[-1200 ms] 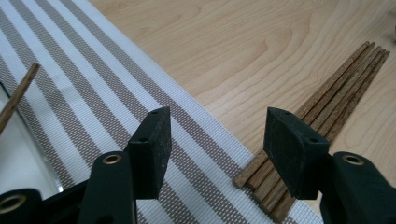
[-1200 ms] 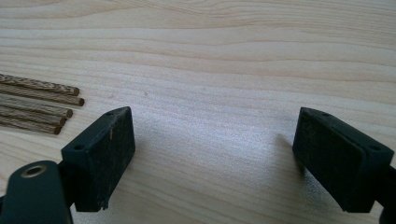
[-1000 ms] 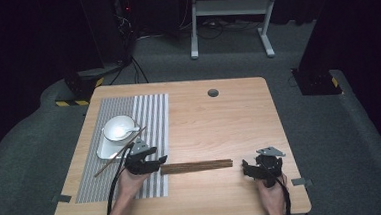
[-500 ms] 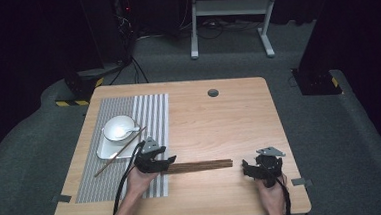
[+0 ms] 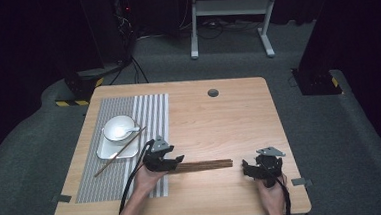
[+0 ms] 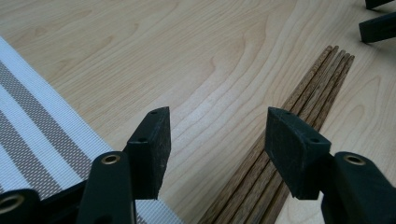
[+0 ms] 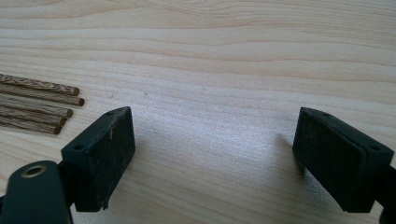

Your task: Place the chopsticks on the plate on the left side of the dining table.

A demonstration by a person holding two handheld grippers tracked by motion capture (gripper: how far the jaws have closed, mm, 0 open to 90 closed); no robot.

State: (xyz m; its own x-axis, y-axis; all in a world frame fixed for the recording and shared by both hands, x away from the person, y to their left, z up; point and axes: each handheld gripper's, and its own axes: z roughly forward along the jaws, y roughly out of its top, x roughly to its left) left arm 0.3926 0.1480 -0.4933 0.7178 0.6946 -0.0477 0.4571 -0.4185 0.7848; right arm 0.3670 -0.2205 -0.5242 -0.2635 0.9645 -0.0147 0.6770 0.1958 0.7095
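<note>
A bundle of several dark wooden chopsticks (image 5: 202, 165) lies on the table near the front edge. My left gripper (image 5: 178, 161) is at the bundle's left end, pointing right, with its jaws open. In the left gripper view (image 6: 217, 135) bare table shows between the jaws, and the chopsticks (image 6: 317, 88) run under the right-hand jaw. My right gripper (image 5: 245, 168) rests just beyond the bundle's right end, facing left, jaws wide open. In the right gripper view (image 7: 219, 140) nothing lies between the jaws, and the chopstick tips (image 7: 42, 105) show at the left.
A grey-and-white striped placemat (image 5: 154, 114) covers the table's left part. On it a white bowl with a spoon (image 5: 118, 128) sits on a white square plate (image 5: 106, 151), and a single chopstick (image 5: 112, 160) leans across them. A round cable hole (image 5: 212, 92) is at the back.
My left gripper has slid to the right, off the placemat, up to the left end of the chopstick bundle. The right gripper has stayed put.
</note>
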